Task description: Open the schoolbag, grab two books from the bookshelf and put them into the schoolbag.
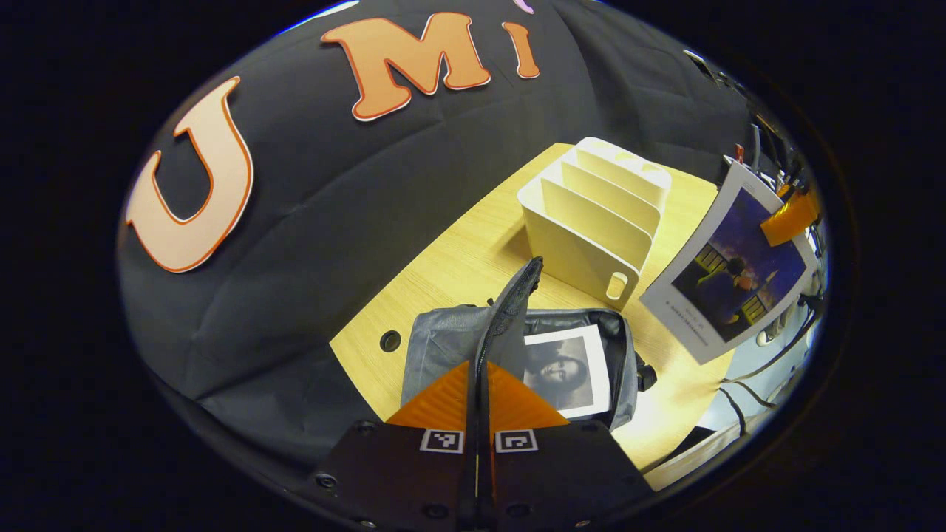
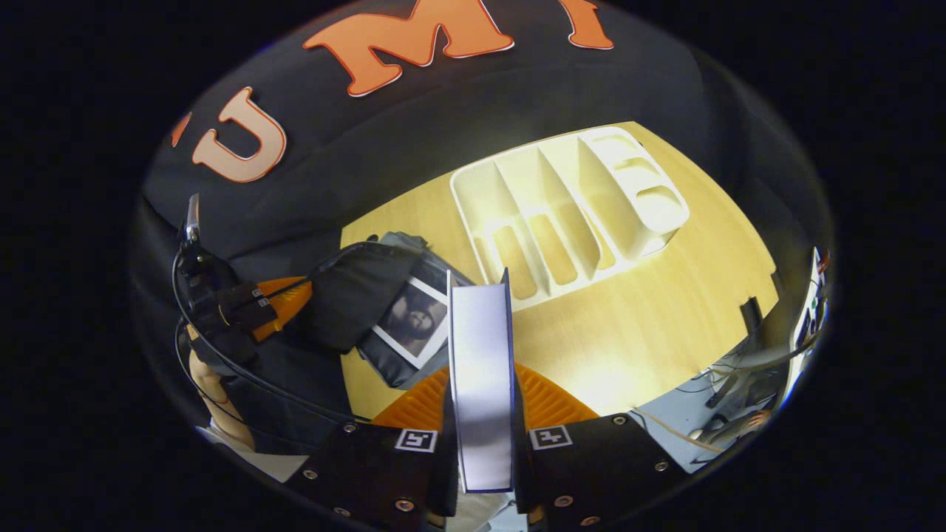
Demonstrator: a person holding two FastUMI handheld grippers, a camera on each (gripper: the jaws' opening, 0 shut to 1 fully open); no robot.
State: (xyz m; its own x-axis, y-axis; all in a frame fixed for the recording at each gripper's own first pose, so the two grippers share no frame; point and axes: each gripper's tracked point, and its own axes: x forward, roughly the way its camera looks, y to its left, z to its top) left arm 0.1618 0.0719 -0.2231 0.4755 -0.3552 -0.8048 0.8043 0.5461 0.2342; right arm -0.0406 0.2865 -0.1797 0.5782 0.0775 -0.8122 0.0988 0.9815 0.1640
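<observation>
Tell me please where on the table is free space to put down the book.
Free: the bare table in front of the empty white bookshelf, and the strip between the cloth wall and that shelf. Crowded: the open schoolbag, already holding one book, its flap pinched by the left gripper; the right gripper holds the second book.

Left gripper view: rides low over the schoolbag [image 1: 517,355], close above it, facing across the table [image 1: 458,258] toward the bookshelf [image 1: 591,214] and the booth wall.
Right gripper view: higher up, looking steeply down on the bookshelf [image 2: 569,207] and table [image 2: 665,310].
Shared ground: schoolbag [image 2: 369,295], bookshelf, table top, the wall.
</observation>
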